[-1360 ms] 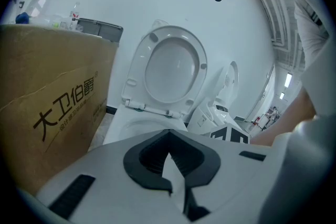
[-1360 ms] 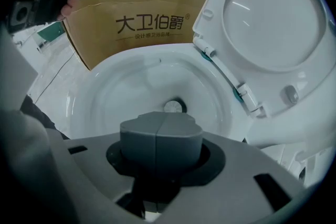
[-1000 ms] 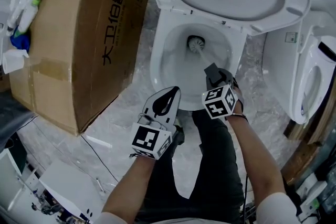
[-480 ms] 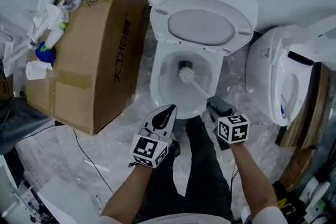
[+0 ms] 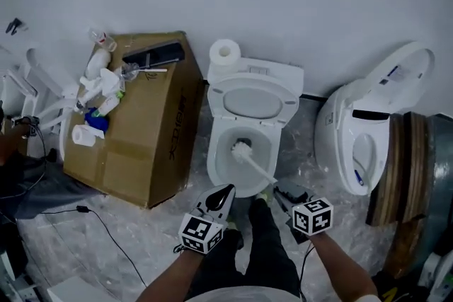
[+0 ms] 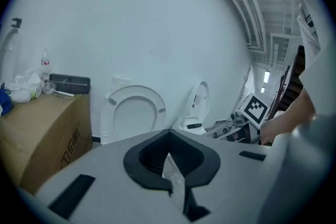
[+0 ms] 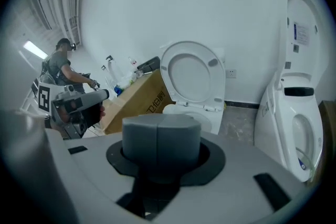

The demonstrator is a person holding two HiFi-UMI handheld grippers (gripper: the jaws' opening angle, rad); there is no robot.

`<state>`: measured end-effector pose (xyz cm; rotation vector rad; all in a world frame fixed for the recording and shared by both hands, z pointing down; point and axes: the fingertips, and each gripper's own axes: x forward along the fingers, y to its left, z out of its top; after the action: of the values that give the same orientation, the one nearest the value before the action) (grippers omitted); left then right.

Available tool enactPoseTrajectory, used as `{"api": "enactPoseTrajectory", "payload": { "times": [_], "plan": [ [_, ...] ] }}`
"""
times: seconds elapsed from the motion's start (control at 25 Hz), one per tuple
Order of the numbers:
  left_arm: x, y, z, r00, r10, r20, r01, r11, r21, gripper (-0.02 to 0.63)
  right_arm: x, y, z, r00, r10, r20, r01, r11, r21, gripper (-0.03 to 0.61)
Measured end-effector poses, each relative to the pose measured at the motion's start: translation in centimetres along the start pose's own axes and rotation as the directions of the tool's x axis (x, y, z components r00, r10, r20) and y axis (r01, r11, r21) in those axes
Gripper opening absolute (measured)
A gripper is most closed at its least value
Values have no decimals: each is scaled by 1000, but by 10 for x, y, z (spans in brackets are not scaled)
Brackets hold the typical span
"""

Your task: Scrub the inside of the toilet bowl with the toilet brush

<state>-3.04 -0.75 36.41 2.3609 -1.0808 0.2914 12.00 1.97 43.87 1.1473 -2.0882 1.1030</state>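
Note:
The white toilet (image 5: 218, 165) stands open, its lid (image 5: 251, 101) raised against the cistern. The toilet brush (image 5: 243, 148) has its bristle head inside the bowl, and its white handle slants down-right to my right gripper (image 5: 286, 193), which is shut on it. In the right gripper view the grey pads (image 7: 160, 134) are pressed together and hide the brush; the lid (image 7: 192, 73) shows beyond them. My left gripper (image 5: 219, 200) hangs shut and holds nothing, just in front of the bowl's near rim. In the left gripper view its jaws (image 6: 169, 157) are together, and the lid (image 6: 134, 112) is ahead.
A big cardboard box (image 5: 152, 134) with bottles and clutter (image 5: 106, 92) on top stands left of the toilet. A paper roll (image 5: 226, 51) sits on the cistern. A second toilet (image 5: 361, 134) and wooden boards (image 5: 409, 166) are at the right. A cable (image 5: 92, 214) crosses the floor. A person (image 7: 64, 68) stands far left.
The head view has pulled back and up, so the whole toilet and wall now show. Both grippers sit farther from the bowl. The brush head stays in the bowl.

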Motion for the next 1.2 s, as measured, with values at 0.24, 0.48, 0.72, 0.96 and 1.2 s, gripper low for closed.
{"api": "enactPoseTrajectory", "payload": {
  "times": [0.24, 0.48, 0.72, 0.96, 1.2],
  "plan": [
    [-41, -43, 45, 999, -39, 34, 38, 999, 22, 6, -70, 45, 23, 997, 24, 68, -23, 1000, -18, 156],
    [-73, -70, 89, 993, -68, 95, 68, 998, 2, 6, -130, 78, 45, 988, 29, 151, -26, 999, -21, 156],
    [-107, -86, 128, 982, -91, 168, 87, 996, 31, 6, -176, 107, 60, 967, 26, 252, -24, 1000, -10, 156],
    [-123, -93, 156, 973, -99, 211, 89, 994, 56, 6, -204, 131, 76, 950, 47, 310, -37, 999, -38, 156],
    [-127, -107, 177, 964, -133, 232, 112, 989, 100, 6, -220, 147, 86, 941, 43, 337, -13, 996, -90, 156]
  ]
}}
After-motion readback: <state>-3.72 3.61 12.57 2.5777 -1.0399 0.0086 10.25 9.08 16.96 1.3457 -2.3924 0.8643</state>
